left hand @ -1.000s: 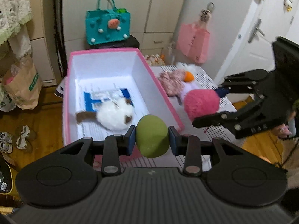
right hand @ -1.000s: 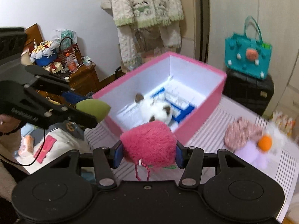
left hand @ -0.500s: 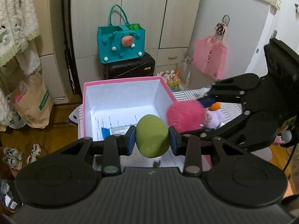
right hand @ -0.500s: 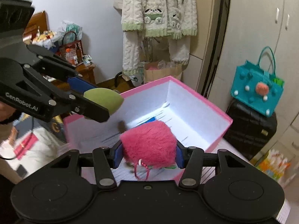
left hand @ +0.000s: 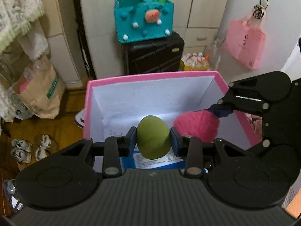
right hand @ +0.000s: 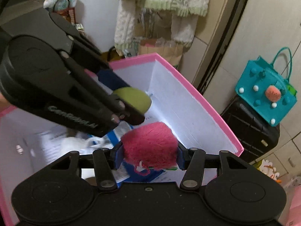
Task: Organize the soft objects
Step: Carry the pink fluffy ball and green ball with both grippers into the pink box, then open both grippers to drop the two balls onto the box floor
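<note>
Nearest to us, our left claw (left hand: 153,139) is clamped on a green egg-shaped soft toy (left hand: 153,136), its blue pads pressing both sides. Our right claw (right hand: 149,153) is closed likewise around a fluffy pink plush ball (right hand: 149,148), from which a small pink loop hangs. Both toys are held above the open pink box (left hand: 150,74), the two lying close beside each other, the green one to the left of the pink. Below them on the white floor of the box we see a blue and white printed sheet (right hand: 114,137) and, blurred, a white furry toy (right hand: 75,143). Beyond the far wall of the box stands a black case (left hand: 153,53) with a teal felt bag (left hand: 144,19) on top. A pink bag (left hand: 244,45) hangs to the right, and a brown paper bag (left hand: 40,90) sits on the wooden floor at left, near some shoes (left hand: 28,148).
</note>
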Demonstrator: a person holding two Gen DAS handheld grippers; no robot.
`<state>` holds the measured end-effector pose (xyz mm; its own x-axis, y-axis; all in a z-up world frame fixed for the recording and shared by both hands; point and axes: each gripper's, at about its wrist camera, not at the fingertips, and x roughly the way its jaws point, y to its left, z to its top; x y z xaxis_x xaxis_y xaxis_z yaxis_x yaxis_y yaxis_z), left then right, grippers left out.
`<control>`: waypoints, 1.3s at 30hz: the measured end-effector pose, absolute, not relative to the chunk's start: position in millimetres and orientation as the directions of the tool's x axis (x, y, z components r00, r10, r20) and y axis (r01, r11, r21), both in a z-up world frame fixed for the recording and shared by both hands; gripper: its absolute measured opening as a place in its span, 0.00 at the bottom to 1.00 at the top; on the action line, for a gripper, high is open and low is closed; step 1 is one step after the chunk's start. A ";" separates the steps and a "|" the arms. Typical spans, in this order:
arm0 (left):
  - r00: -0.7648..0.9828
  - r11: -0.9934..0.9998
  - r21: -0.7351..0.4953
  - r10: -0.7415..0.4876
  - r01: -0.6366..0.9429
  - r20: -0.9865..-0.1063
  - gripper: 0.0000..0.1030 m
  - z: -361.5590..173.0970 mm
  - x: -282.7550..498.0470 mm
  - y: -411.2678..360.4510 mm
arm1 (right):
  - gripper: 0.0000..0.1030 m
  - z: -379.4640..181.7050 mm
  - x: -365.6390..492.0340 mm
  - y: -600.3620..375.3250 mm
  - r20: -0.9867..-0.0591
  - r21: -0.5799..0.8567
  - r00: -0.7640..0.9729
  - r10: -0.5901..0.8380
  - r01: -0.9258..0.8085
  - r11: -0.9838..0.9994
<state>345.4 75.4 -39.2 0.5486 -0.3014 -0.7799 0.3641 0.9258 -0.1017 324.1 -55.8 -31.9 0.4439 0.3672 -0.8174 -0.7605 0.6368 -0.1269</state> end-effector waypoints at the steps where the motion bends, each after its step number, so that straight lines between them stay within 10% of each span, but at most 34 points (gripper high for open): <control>1: 0.532 0.921 -0.112 -0.311 0.373 -0.787 0.35 -41.4 349.0 75.0 | 0.57 -33.9 327.5 -56.8 -0.821 -0.123 0.439 0.365 -0.760 0.638; 17: 0.530 0.930 -0.153 -0.319 0.334 -0.786 0.38 -52.5 366.2 79.1 | 0.72 -46.9 349.4 -48.9 -0.835 -0.170 0.435 0.337 -0.787 0.593; 39: 0.620 0.913 0.005 -0.273 0.408 -0.736 0.46 22.3 259.7 92.8 | 0.68 20.7 257.5 -112.3 -0.740 0.030 0.502 0.447 -0.639 0.769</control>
